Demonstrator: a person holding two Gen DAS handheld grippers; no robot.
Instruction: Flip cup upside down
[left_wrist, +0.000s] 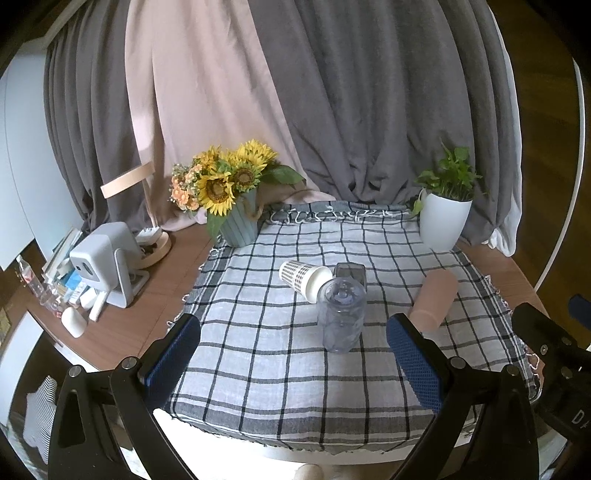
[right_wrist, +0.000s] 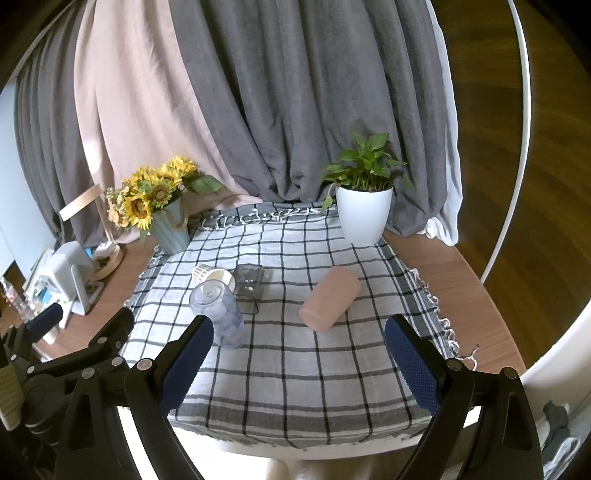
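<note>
**Four cups on the cloth, neither gripper committed**

You have both grippers hanging back at the near edge of the grey-and-white checked tablecloth (left_wrist: 258, 369), and neither holds anything. The left gripper (left_wrist: 293, 354) has its jaws wide apart, blue pads facing each other across open cloth; the right gripper (right_wrist: 299, 354) is spread just as wide. Both point forward and slightly down toward the middle of the table, level and side by side, which reads as a ready stance before you choose a target.

The task does not say which cup, so judge by how they lie. The translucent bluish plastic cup (left_wrist: 341, 314) stands with its closed end up, near the cloth's centre and almost straight ahead of your left gripper; it looks already inverted. Just behind it, the white paper cup with the dark checked band (left_wrist: 304, 278) lies on its side, mouth toward you. A smoky dark clear cup (right_wrist: 249, 282) sits close behind those two; its pose is hard to read. The plain pink cylindrical cup (right_wrist: 328, 299) lies on its side, well apart from the cluster and squarely ahead of your right gripper, likely the easiest reach.

The sunflower bouquet in its ribbed blue-green pot (left_wrist: 236, 195) and the leafy plant in the white pot (right_wrist: 365, 206) stand at the far corners, out of your way
</note>
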